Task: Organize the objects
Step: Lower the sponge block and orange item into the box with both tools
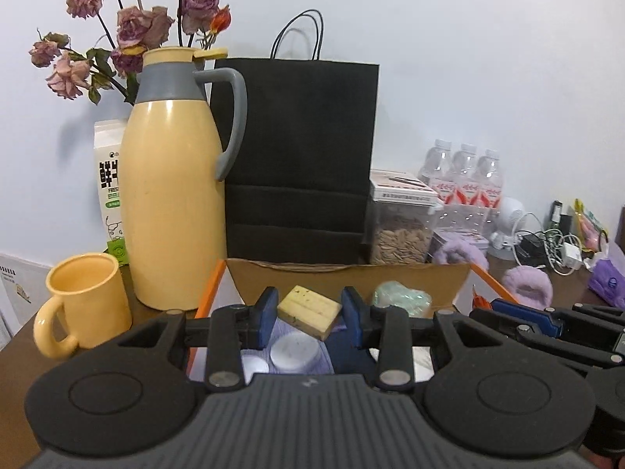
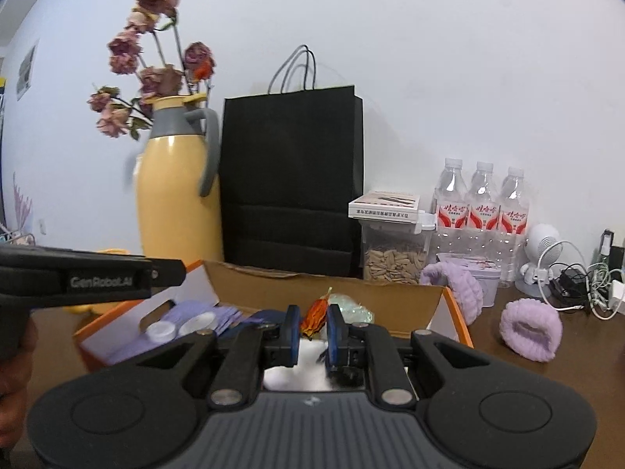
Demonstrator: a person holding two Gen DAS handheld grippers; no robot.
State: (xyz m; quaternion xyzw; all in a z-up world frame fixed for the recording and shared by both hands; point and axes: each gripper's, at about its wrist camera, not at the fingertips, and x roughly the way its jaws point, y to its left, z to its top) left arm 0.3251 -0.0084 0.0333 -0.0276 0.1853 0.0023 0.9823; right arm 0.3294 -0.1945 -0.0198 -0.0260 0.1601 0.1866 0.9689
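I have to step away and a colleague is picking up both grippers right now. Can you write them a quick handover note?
Left gripper: shut on a yellow sponge block, held over the open cardboard box.
Right gripper: shut on a small orange-red wrapped item, also over the box.
Already in the box: two white round lids, purple cloth, a pale green packet.
Left to do: release both held items into the box. The purple fuzzy wristband lies on the table right of the box, and another leans at its right wall; probably next.
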